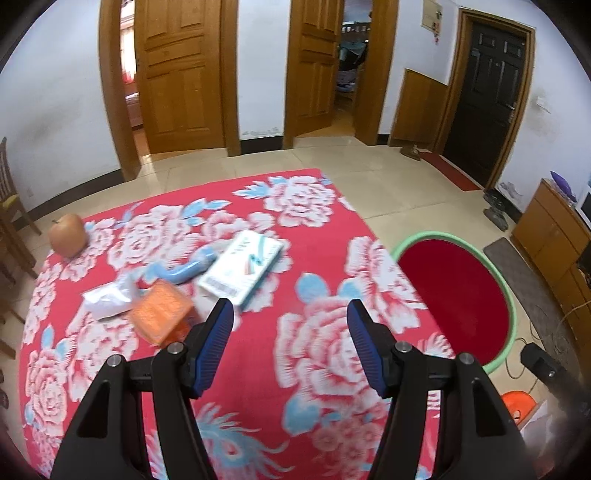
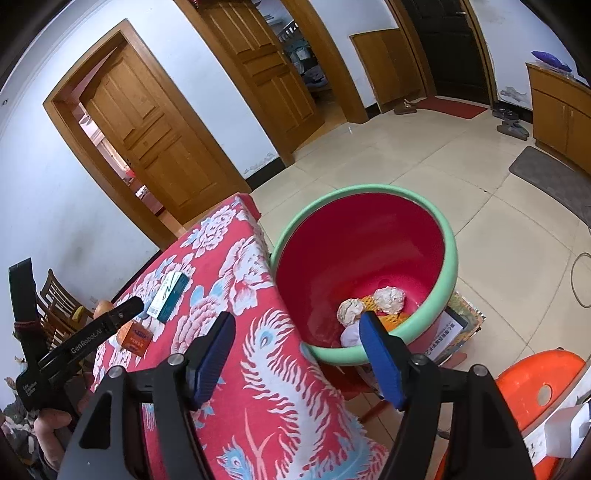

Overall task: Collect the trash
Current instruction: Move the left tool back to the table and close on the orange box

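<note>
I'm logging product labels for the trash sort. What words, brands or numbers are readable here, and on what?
"GenRobot.AI": on the arm of the left gripper, seen in the right wrist view.
Small white print on that gripper's handle: too small to read.
Orange box: blue label, blurred.
White and teal box: print unreadable.
Paper under the green-rimmed red basin: dark characters, too small.
Wall notice: unreadable.

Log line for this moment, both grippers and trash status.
left gripper: open, empty | right gripper: open, empty | basin: holds wads | orange box: on table

Soft daylight, fisheye warp, slight blur
</note>
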Motion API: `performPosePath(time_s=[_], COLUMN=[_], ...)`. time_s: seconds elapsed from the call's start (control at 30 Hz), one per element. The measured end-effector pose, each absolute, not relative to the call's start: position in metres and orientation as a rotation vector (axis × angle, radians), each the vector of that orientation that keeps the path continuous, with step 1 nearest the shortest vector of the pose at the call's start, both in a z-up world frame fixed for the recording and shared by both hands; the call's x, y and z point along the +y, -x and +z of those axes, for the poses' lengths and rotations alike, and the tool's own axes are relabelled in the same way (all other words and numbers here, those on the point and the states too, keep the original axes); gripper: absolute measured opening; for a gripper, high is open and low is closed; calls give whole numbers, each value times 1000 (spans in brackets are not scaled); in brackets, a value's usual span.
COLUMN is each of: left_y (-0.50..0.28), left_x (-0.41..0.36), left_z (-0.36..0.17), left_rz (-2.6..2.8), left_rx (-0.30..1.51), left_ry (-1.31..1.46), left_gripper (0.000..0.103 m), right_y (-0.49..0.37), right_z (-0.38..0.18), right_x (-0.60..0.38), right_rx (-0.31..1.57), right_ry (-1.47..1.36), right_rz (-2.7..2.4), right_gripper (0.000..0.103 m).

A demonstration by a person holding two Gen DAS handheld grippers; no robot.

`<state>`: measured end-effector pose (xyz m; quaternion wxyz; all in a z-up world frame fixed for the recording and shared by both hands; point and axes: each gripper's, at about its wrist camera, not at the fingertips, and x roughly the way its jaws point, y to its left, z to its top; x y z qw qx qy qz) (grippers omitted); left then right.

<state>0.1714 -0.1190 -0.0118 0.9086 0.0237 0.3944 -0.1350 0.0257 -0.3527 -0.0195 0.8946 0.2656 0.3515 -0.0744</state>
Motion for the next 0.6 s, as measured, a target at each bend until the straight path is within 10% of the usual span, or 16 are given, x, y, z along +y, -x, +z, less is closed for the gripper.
performPosePath(time_s=[0.6], left_y=[-198], left_x=[-46], left_z=[-30], left_rz=[-141], left_rx=[833], left_ry=[-86], left_gripper=[64], right_y=[-45], right_z=[-24], right_x=[-320], right_rx=[783], right_ry=[-503], right_rz=[-137], right_gripper=[74])
